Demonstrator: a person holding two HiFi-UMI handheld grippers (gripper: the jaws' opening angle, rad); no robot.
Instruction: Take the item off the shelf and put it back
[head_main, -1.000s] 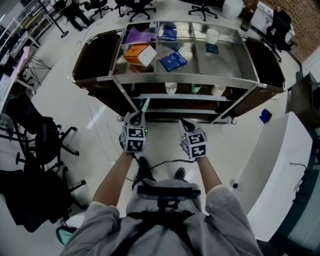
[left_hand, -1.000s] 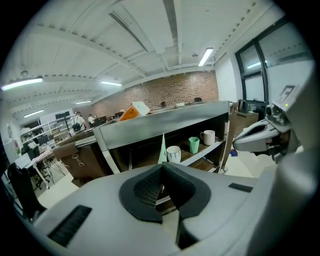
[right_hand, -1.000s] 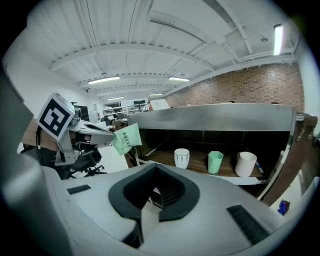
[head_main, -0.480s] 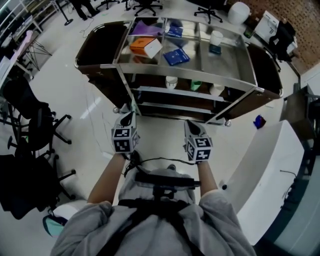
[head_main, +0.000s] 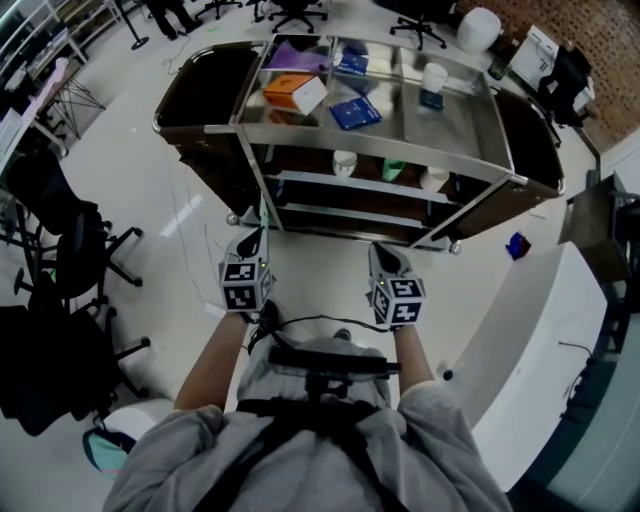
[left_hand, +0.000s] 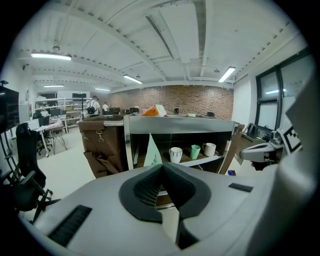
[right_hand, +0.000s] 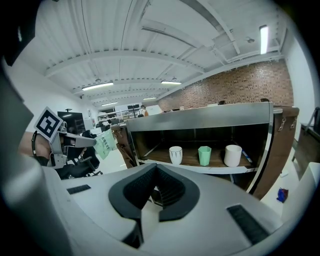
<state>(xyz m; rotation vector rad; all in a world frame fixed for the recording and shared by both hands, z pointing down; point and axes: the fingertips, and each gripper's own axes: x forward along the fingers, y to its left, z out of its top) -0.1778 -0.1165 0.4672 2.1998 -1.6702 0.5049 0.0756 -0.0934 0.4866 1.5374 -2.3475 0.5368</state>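
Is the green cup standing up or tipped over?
Standing up. The green cup sits on its base on the shelf, mouth upward.

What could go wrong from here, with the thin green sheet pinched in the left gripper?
1. The thin pale green sheet is pinched only by its lower edge in the left gripper; it may flop or slip out.
2. If it goes onto the middle steel shelf, it could knock the striped white cup, green cup or plain white cup standing there.
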